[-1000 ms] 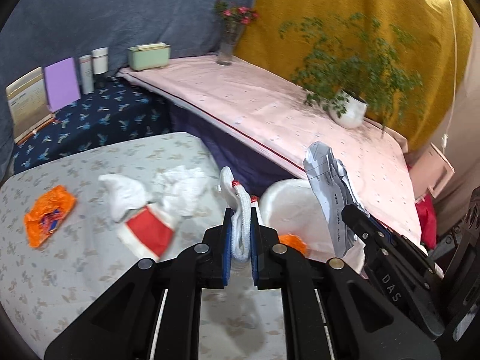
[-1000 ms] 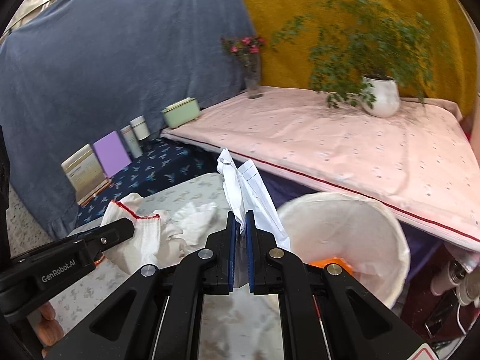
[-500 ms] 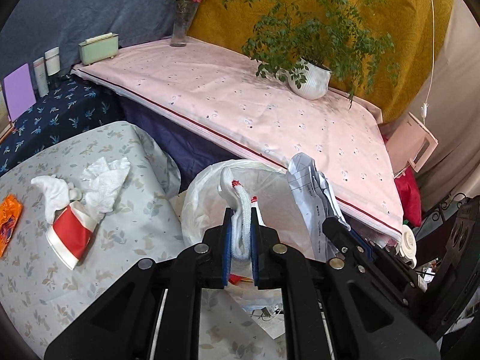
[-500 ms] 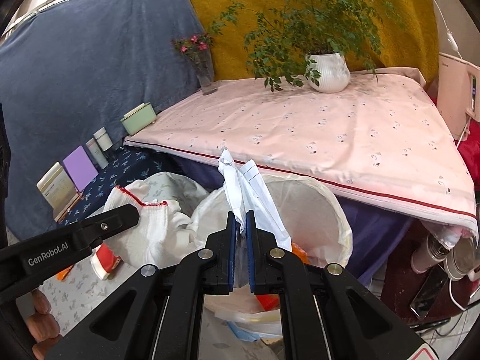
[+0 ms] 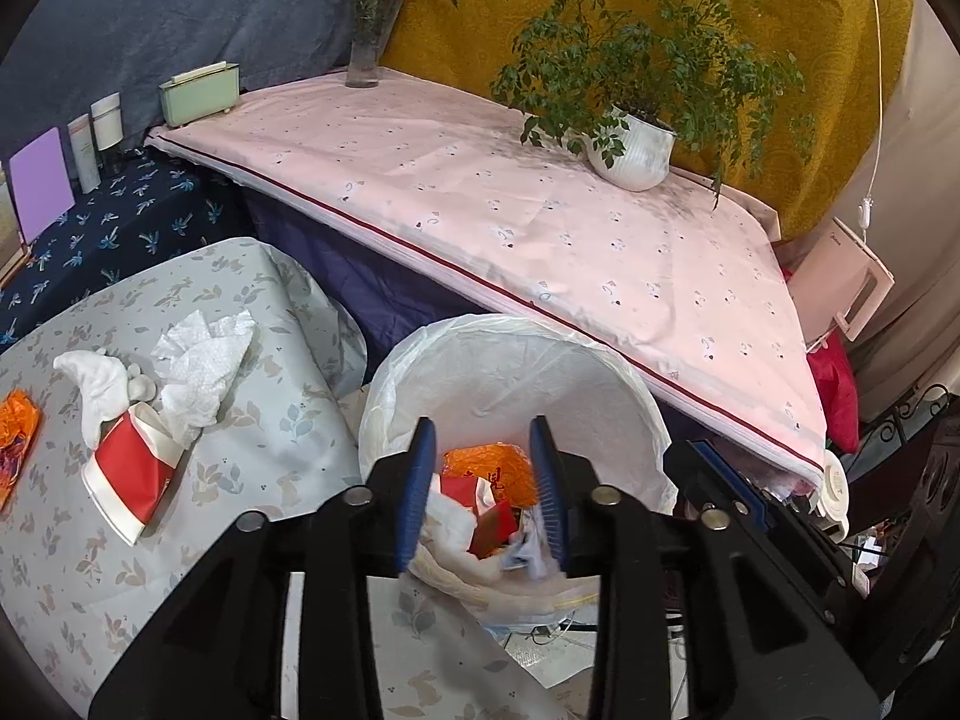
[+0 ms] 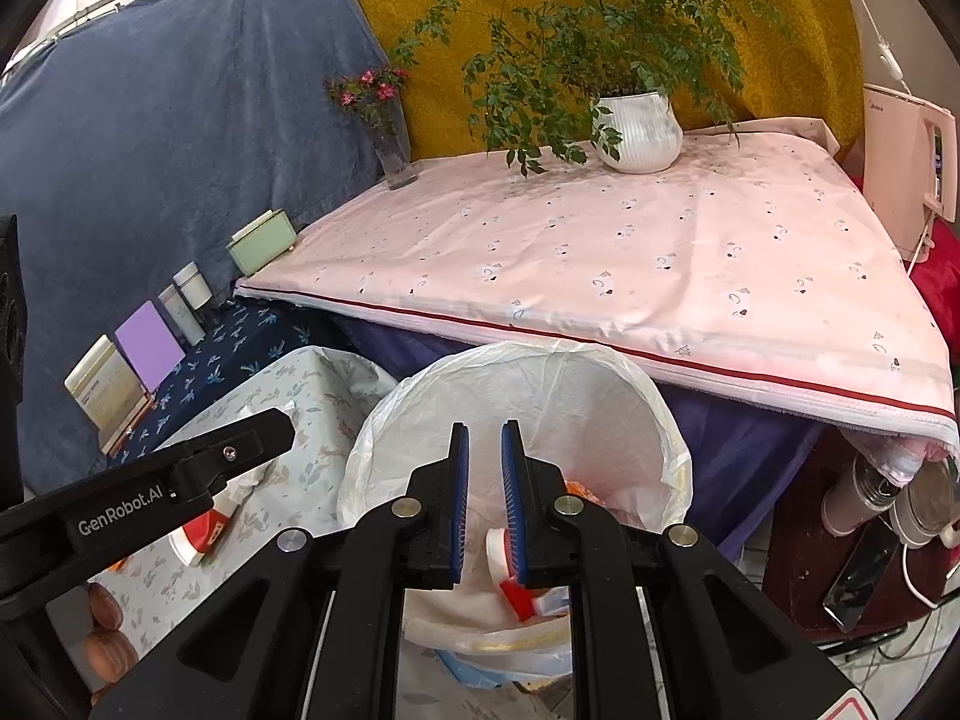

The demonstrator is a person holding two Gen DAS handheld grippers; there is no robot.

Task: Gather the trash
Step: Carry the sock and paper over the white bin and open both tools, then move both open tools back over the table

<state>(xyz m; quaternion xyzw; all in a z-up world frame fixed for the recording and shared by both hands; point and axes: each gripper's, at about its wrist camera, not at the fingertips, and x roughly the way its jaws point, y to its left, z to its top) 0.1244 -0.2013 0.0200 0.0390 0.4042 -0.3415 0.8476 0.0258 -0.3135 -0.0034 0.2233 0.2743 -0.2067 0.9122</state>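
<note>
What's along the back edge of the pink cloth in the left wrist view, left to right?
Green box → flower vase → potted plant.

Both wrist views are bright and evenly lit by soft, daylight-like light, perhaps from above and to the right, though no source shows. Shadows are faint; the potted plant casts a mottled one on the pink cloth. Fisheye bending curves straight edges, and black vignetting fills the corners. The trash in the bin looks slightly smeared.
</note>
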